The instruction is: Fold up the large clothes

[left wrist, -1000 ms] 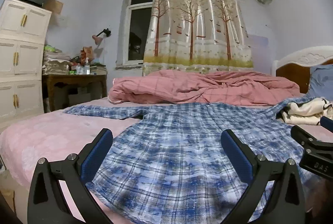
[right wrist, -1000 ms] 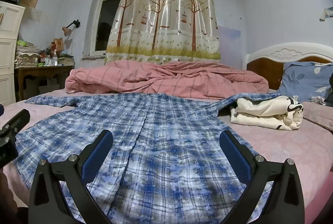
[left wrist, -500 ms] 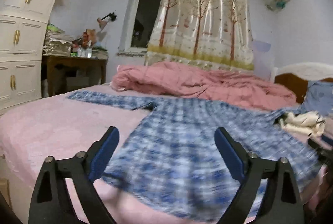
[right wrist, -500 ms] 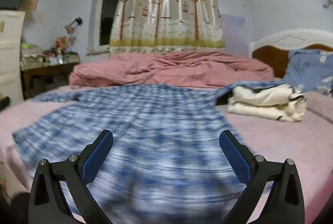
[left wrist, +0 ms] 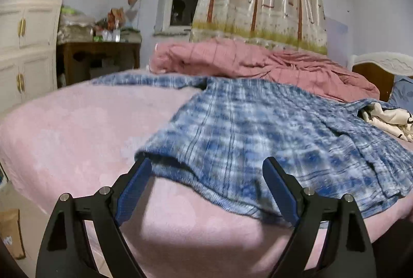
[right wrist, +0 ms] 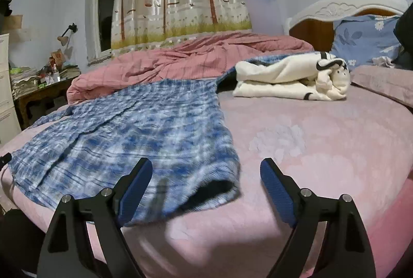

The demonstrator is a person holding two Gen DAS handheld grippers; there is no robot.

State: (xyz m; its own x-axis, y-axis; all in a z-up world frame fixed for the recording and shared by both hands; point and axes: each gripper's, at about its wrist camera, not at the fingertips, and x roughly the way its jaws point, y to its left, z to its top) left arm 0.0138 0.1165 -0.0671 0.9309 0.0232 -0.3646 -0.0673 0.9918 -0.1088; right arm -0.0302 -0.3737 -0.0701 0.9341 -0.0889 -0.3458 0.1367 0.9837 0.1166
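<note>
A large blue and white plaid shirt point(left wrist: 258, 128) lies spread flat on the pink bed point(left wrist: 77, 128), sleeves out to both sides; it also shows in the right wrist view point(right wrist: 144, 128). My left gripper point(left wrist: 206, 185) is open and empty, low at the bed's front edge, facing the shirt's near left hem corner. My right gripper point(right wrist: 206, 185) is open and empty, facing the near right hem corner, which sits between its fingers' line of sight. Neither gripper touches the cloth.
A rumpled pink quilt point(left wrist: 258, 66) lies along the bed's far side. A folded cream garment point(right wrist: 291, 81) sits on the shirt's right sleeve, near a blue pillow point(right wrist: 366, 40) and the headboard. A white cabinet point(left wrist: 28, 32) and a cluttered wooden table point(left wrist: 98, 55) stand to the left.
Both grippers have dropped lower and spread apart, the left toward the shirt's left hem corner and the right toward its right hem corner. The shirt has not moved.
</note>
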